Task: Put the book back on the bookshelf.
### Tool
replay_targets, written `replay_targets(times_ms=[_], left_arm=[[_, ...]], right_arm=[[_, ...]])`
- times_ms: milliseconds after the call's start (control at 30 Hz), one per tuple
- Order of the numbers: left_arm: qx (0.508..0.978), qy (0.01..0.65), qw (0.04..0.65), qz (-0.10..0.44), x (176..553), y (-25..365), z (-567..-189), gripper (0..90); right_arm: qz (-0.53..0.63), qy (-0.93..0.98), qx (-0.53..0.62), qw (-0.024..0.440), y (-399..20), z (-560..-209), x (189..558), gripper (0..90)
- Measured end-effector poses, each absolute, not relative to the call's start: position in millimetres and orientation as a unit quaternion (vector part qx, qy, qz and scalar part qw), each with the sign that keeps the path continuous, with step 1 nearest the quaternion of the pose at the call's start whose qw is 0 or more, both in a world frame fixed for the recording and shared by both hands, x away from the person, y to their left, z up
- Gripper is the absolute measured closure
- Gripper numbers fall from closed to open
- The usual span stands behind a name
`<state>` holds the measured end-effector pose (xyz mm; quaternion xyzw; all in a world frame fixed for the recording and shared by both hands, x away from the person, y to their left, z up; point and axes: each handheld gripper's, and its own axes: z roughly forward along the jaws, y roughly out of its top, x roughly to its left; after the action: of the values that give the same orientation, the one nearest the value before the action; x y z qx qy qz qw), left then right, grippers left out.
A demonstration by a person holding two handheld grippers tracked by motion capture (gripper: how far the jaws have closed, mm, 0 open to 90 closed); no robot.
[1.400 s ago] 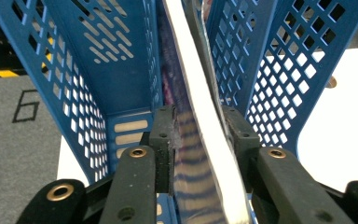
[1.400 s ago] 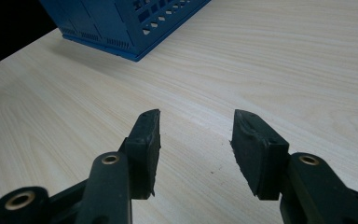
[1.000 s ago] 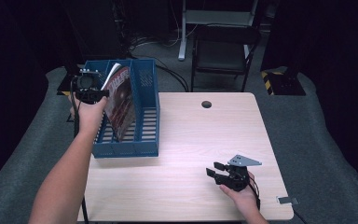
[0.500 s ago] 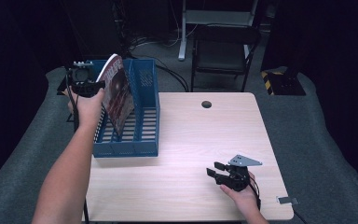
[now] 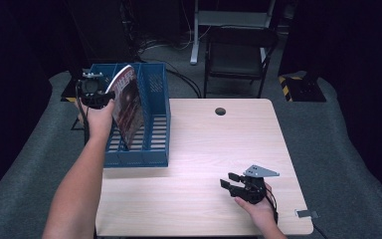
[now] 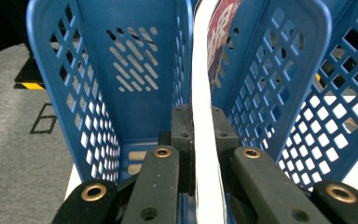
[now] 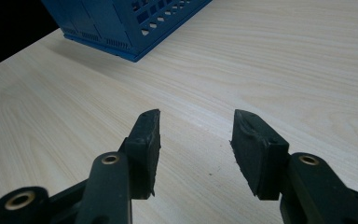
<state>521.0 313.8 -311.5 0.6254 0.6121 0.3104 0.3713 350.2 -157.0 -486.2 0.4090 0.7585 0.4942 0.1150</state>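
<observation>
A blue plastic file rack [image 5: 155,124] with latticed walls stands at the table's left side. A magazine [image 5: 128,107] with a dark reddish cover stands nearly upright in the rack, leaning a little left. My left gripper [image 5: 104,97] is shut on its top edge. In the left gripper view the magazine's white edge [image 6: 202,140] runs between my two pressed jaws, with the rack's divider [image 6: 279,93] on the right. My right gripper [image 5: 227,180] rests low on the table near the front right, open with nothing between its fingers [image 7: 144,140].
The light wooden table [image 5: 214,144] has a round cable hole [image 5: 220,111] near its far edge. A black chair [image 5: 238,55] stands behind the table. Grey carpet surrounds it, with a yellow-black striped marking [image 5: 298,79] at the right.
The left gripper has carried the magazine's top edge back and slightly down, so the magazine stands more upright in the rack. The right gripper has kept still.
</observation>
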Motion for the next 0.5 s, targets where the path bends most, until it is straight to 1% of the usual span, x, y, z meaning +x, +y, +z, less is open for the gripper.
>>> replay_targets(times_ms=[133, 233, 267, 300, 467, 500], left_arm=[[0.624, 0.611, 0.377, 0.308, 521.6, 315.5, -313.5, 84.0], [0.626, 0.617, 0.378, 0.29, 520.8, 317.6, -312.1, 83.2], [0.625, 0.618, 0.38, 0.287, 520.2, 318.5, -311.7, 81.8], [0.621, 0.619, 0.383, 0.29, 519.3, 318.4, -311.5, 78.1], [0.631, 0.612, 0.384, 0.282, 517.3, 315.9, -311.6, 65.2], [0.63, 0.611, 0.387, 0.281, 516.5, 314.6, -311.4, 63.8]], right_arm=[[0.495, 0.757, 0.411, 0.114, -157.2, -486.2, 349.9, 52.0], [0.493, 0.758, 0.411, 0.113, -157.0, -486.0, 349.8, 52.0], [0.494, 0.758, 0.411, 0.113, -156.7, -486.1, 349.8, 52.0], [0.495, 0.757, 0.411, 0.114, -156.3, -486.1, 349.6, 52.0], [0.495, 0.759, 0.409, 0.114, -156.0, -485.4, 349.3, 52.0], [0.495, 0.759, 0.408, 0.114, -156.0, -485.6, 349.6, 52.0]])
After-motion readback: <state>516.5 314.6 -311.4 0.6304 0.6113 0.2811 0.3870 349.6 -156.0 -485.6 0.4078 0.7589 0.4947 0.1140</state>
